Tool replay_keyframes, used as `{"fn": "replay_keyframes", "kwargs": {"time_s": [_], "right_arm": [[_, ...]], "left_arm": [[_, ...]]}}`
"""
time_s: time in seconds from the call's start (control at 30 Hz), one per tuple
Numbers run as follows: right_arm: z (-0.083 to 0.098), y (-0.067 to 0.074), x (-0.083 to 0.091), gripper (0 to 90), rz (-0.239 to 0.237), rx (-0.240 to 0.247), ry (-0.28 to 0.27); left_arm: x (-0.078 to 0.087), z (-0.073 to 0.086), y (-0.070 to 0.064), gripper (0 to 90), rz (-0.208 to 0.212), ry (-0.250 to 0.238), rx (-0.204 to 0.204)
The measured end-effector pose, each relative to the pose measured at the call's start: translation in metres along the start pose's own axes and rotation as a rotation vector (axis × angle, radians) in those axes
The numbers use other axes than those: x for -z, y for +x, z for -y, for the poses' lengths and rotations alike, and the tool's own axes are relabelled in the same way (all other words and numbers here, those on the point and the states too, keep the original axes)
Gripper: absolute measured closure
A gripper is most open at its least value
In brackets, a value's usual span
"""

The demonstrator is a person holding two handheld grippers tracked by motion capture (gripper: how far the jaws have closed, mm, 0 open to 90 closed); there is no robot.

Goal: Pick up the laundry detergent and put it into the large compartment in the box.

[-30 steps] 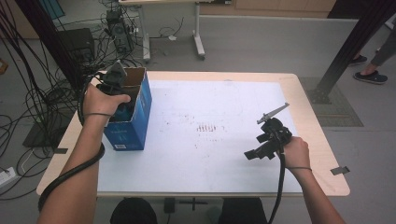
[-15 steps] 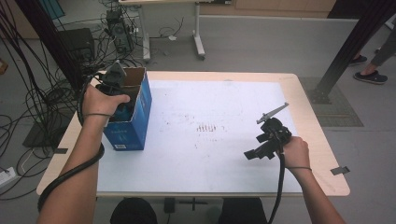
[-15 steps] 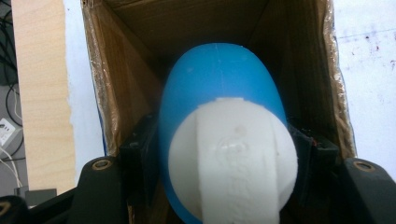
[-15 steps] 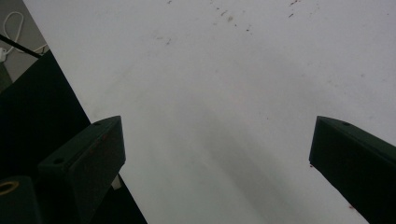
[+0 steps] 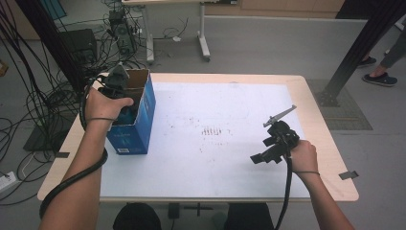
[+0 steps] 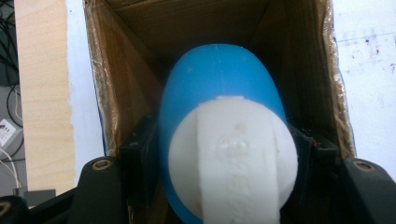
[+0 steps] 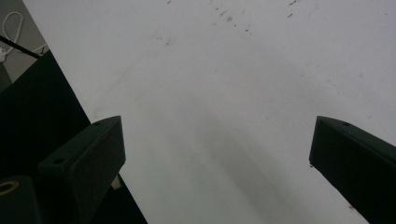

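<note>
A: What is held, and where is it seen?

B: A blue egg-shaped bottle with a white cap [image 6: 224,154] is clamped between the jaws of the left gripper [image 6: 224,163], inside the open blue cardboard box [image 5: 139,120]. The brown inner walls of the box are seen all around the bottle. Whether the bottle touches the bottom cannot be told.

A: How many things are counted?

B: One box, one bottle and two grippers are counted. The box stands at the left edge of the white sheet [image 5: 230,115] that is laid on the wooden table [image 5: 321,115].

A: And the other gripper?

B: The right gripper [image 5: 261,155] is held over the sheet, well apart from the box; its jaws are spread wide and nothing is gripped.

A: Was anything changed since a second ago?

B: No change is noticed; both hands and the box are found at the same places.
</note>
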State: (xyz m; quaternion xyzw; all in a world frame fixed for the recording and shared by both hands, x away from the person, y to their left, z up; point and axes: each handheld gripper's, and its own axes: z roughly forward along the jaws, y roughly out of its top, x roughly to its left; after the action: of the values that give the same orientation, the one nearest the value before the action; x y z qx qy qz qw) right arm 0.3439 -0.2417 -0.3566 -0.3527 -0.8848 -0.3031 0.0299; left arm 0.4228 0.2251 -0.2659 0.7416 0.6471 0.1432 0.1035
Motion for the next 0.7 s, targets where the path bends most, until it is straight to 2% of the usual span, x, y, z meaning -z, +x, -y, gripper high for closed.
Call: {"fn": "replay_keyframes", "kwargs": {"time_s": [0.7], "right_arm": [[0.0005, -0.0012, -0.0004, 3.4, -0.003, 0.004, -0.006]], "left_arm": [[-0.0002, -0.0005, 0.0003, 37.6, -0.002, 0.003, 0.0]]}}
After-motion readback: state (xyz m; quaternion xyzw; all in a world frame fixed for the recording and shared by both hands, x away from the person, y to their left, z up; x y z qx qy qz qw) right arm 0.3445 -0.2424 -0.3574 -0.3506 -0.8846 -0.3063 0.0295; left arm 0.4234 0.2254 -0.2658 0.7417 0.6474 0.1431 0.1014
